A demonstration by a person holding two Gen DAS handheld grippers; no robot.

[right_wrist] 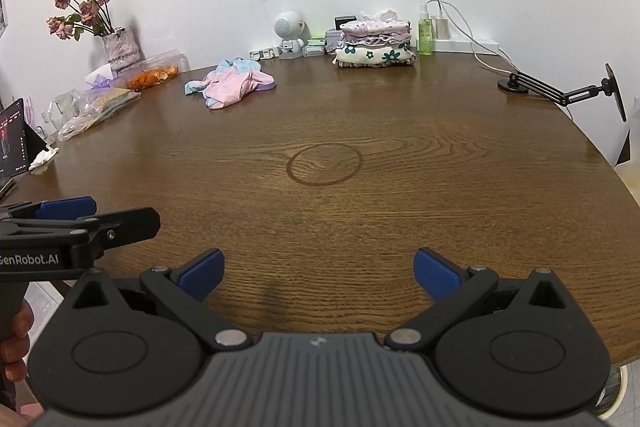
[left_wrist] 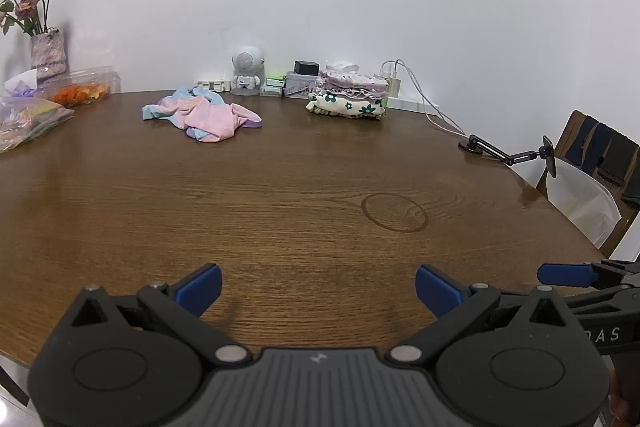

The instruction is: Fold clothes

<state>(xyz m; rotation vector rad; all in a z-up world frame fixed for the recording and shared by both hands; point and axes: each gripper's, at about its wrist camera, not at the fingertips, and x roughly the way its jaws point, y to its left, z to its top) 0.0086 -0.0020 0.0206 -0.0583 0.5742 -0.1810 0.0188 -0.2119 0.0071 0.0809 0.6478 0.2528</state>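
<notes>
Beside folded stack (right_wrist: 374,43), green bottle (right_wrist: 425,34): right wrist view only

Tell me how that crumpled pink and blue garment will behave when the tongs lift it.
The pink and blue garment lies crumpled in soft folds, so it will probably hang limp and unfurl. It looks thin, likely light. Pinched at one point, loose parts may drag on the table; both tongs seem wiser.
</notes>
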